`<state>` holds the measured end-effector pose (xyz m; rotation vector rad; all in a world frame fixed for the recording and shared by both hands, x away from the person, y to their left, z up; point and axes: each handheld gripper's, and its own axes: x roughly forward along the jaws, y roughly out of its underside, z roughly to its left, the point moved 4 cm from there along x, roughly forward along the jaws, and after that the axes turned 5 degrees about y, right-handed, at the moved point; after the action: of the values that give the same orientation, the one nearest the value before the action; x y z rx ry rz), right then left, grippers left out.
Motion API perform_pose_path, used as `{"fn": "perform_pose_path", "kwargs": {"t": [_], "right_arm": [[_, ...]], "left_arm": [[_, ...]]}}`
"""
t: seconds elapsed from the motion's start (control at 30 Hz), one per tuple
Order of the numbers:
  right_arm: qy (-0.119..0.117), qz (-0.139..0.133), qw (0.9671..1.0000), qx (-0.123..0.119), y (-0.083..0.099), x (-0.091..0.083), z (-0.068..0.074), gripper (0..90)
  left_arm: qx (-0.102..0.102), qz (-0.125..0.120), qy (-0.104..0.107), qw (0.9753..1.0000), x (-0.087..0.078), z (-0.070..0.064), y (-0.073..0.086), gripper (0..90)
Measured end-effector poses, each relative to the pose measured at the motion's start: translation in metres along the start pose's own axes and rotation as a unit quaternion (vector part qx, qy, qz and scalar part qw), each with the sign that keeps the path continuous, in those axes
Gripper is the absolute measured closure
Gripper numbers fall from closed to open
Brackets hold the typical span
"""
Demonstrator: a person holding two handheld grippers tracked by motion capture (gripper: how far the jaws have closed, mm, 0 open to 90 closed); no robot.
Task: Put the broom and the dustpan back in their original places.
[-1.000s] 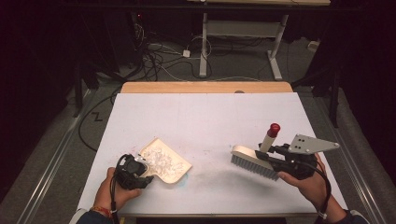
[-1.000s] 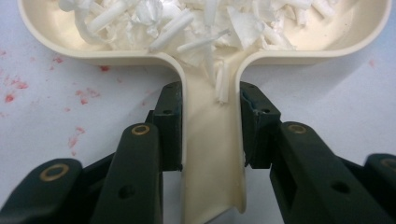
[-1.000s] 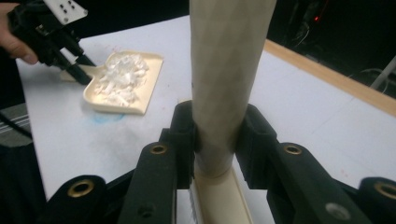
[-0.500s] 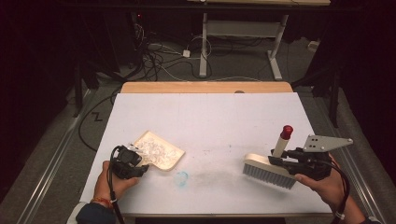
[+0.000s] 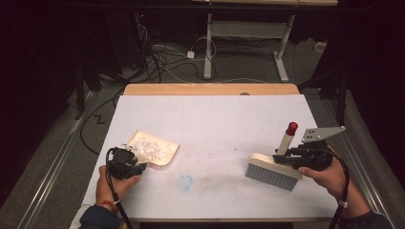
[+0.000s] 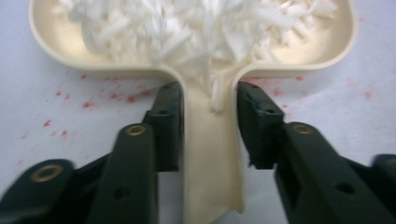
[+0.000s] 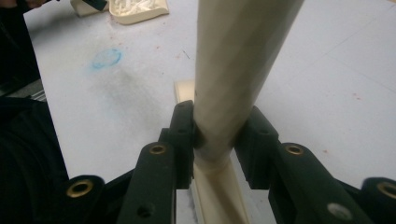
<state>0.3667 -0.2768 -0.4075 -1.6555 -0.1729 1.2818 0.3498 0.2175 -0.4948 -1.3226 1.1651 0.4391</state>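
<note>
One cream dustpan [image 5: 155, 150] holding one heap of white shreds [image 5: 149, 149]; one brush [image 5: 273, 171] with one red-capped handle [image 5: 288, 138]; two hand-held grippers, left [image 5: 125, 163] and right [image 5: 305, 156]; one blue smudge [image 5: 186, 181] on one tabletop [image 5: 215, 119].

Blue smudge [image 5: 186, 181] on white table [image 5: 215, 119]; cables [image 5: 162, 52] on floor behind

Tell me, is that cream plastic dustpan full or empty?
Partly full. The cream plastic dustpan holds a heap of white shreds across its tray, some spilling down its handle between the left gripper jaws.
</note>
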Motion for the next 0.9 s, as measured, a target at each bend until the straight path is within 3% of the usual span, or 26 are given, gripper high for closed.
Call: {"fn": "perform_pose_path", "kwargs": {"t": [0.07, 0.2, 0.47, 0.57, 0.63, 0.83, 0.9], "right_arm": [[0.019, 0.002, 0.9998, 0.001, -0.003, 0.004, -0.004, 67.4], [0.033, 0.003, 0.9994, 0.006, -0.007, 0.013, -0.012, 65.3], [0.077, 0.008, 0.996, 0.044, -0.012, 0.035, -0.034, 59.6], [0.09, 0.01, 0.9946, 0.05, -0.015, 0.043, -0.039, 59.4], [0.097, 0.012, 0.9938, 0.052, -0.017, 0.048, -0.041, 59.1], [0.125, 0.021, 0.9907, 0.05, -0.021, 0.06, -0.045, 57.7], [0.14, 0.021, 0.9888, 0.049, -0.023, 0.063, -0.046, 56.5]], "left_arm": [[0.003, 0.001, 0.002, 1.0, 0.0, -0.006, 0.002, 53.8], [0.013, -0.005, 0.02, 0.9997, -0.003, -0.02, 0.01, 50.5], [0.061, -0.023, 0.033, 0.9973, -0.005, -0.035, 0.017, 47.0], [0.094, -0.035, 0.031, 0.9945, -0.005, -0.034, 0.019, 44.0], [0.114, -0.054, 0.018, 0.9918, -0.006, -0.032, 0.021, 39.3], [0.143, -0.103, 0.014, 0.9842, -0.011, -0.034, 0.023, 28.2], [0.156, -0.123, 0.006, 0.98, -0.013, -0.039, 0.022, 25.8]]}}
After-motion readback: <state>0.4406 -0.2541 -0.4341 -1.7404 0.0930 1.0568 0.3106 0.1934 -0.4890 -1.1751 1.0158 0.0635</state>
